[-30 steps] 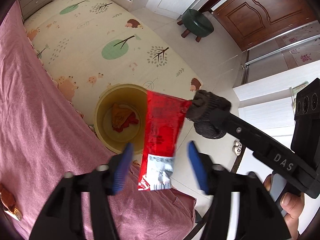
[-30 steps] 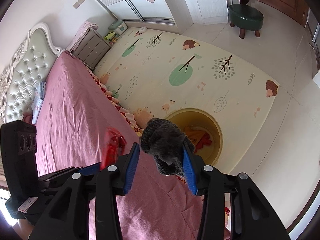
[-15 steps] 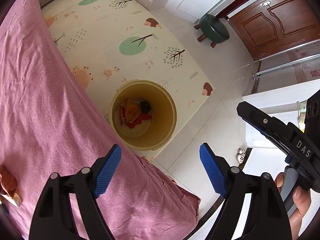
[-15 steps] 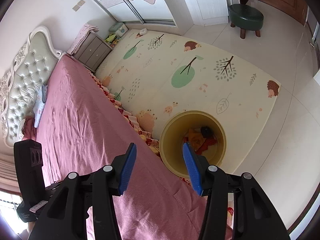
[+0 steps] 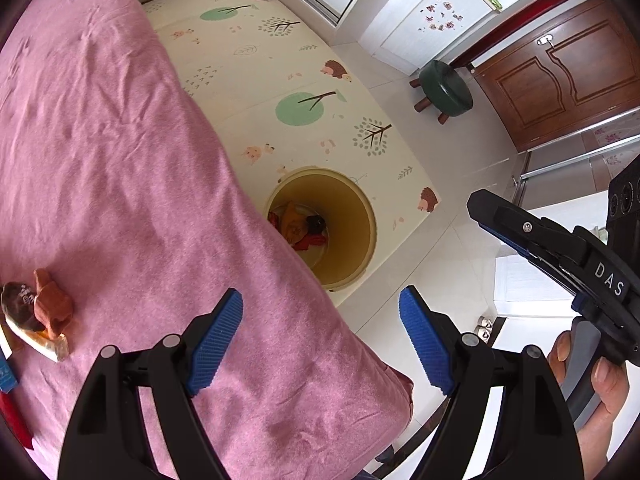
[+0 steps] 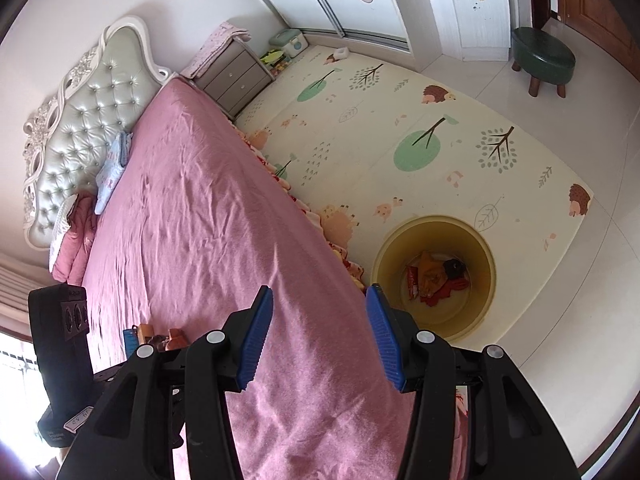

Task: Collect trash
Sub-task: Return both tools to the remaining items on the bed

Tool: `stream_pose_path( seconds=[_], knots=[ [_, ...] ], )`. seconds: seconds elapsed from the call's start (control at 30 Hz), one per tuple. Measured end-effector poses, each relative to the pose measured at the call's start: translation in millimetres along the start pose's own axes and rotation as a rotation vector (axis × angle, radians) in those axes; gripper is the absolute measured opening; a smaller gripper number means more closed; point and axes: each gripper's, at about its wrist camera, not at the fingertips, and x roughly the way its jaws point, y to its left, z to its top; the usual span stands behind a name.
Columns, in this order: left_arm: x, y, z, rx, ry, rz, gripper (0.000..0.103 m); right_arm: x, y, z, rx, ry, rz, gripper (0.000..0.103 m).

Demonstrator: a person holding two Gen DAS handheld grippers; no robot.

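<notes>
While both grippers' jaws stood open and empty, the crumpled wrappers near the bed's left could slip from a shallow pinch.

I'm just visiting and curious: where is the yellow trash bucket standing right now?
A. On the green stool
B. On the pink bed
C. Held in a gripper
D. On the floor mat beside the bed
D: the yellow bucket stands on the patterned floor mat next to the pink bed, with wrappers inside.
</notes>
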Motion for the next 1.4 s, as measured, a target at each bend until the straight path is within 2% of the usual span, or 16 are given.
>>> stream_pose_path(
  seconds=[0.37,0.73,1.07,1.4],
  knots=[
    [-61.5,99.2,-71.7,-0.188,-0.080,0.076,0.080,39.1,109.7,-51.8,-0.185,0.139,0.086,0.048],
    [-107.0,201.6,-144.3,-0.408,-0.148,0.141,0.080,82.3,217.7,-104.6,-0.378,0.268,0.157,0.048],
    [-139.2,288.3,-202.9,-0.529,-0.182,0.229,0.080,127.7,308.3,-159.3,-0.502,0.371,0.201,0.048],
    [-157.3,367.9,-246.2,-0.608,-0.176,0.282,0.080,180.1,379.1,-208.5,-0.545,0.458,0.223,0.048]
  ],
)
